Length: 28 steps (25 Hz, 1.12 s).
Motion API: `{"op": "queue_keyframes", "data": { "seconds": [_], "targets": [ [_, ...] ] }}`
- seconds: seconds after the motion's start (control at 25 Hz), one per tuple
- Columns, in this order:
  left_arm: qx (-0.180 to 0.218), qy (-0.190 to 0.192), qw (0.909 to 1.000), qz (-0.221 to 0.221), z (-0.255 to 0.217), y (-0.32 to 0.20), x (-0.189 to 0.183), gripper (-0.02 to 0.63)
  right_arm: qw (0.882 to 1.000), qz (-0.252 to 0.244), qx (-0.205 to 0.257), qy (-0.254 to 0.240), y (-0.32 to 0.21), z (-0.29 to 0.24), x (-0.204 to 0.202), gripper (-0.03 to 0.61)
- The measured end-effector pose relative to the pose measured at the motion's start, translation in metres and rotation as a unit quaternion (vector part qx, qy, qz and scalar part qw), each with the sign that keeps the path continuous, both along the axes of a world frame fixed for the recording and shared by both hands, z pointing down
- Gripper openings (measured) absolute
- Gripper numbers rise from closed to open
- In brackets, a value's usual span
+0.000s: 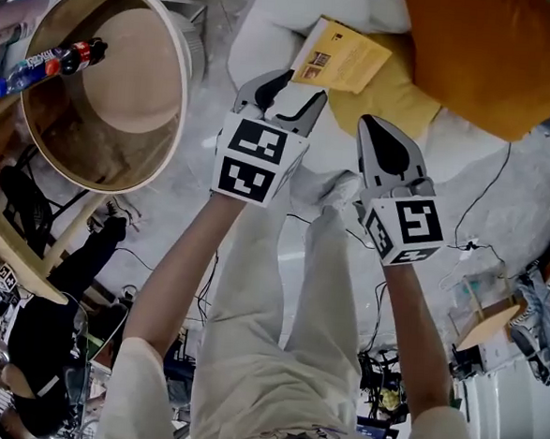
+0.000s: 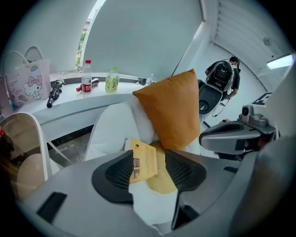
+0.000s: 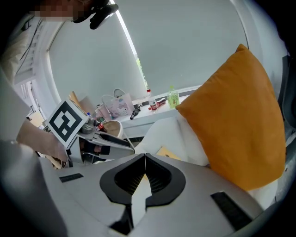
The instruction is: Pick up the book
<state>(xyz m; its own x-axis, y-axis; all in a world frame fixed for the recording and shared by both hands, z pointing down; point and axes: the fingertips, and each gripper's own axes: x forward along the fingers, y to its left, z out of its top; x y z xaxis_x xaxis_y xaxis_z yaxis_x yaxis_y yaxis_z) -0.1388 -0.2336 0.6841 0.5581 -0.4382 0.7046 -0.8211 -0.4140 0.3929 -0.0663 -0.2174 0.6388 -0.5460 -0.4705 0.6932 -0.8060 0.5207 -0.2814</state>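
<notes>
Plainly the left tool (image 1: 298, 89) is the nearer one: in the head view its tips sit just short of the book's (image 1: 341, 54) near edge, with the book straight ahead of it and slightly to its right. The book lies flat on a white seat (image 1: 270, 26), partly over a yellow pad (image 1: 391, 100), with an orange cushion (image 1: 493, 51) propped just beyond. Its long axis seems to run across the head view, dipping a little toward the right, so the near long edge faces the tools.

In the left gripper view the left tool (image 2: 159, 169) stands fairly wide, its jaws apart, and the book (image 2: 145, 159) shows in the gap, nearer the left-hand jaw. It lies beyond the pads and nothing presses on it.

The right tool (image 1: 375, 127) is closed with its jaws together and nothing between them, and it points at the pad, to the right of the book. From its own view the right tool (image 3: 144, 159) shows only a corner of the book (image 3: 165, 152) past its tips.

Likely the left tool must go forward and down over that near edge.
</notes>
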Motion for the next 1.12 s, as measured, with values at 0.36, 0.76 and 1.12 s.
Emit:
{"op": "queue_keyframes", "data": {
  "seconds": [0.36, 0.76, 1.12],
  "targets": [
    [-0.015, 0.0, 0.9998, 0.013, 0.038, -0.013, 0.004, 0.218, 1.0, 0.019, -0.006, 0.009, -0.009, 0.031, 0.0, 0.023],
    [-0.038, 0.013, 0.9988, 0.027, 0.08, -0.018, 0.01, 0.27, 0.999, 0.027, -0.017, 0.012, -0.01, 0.066, -0.005, 0.023],
    [-0.052, 0.006, 0.9983, 0.028, 0.115, -0.03, 0.006, 0.27, 0.999, 0.031, -0.025, 0.012, -0.006, 0.085, -0.009, 0.023]
  ]
}}
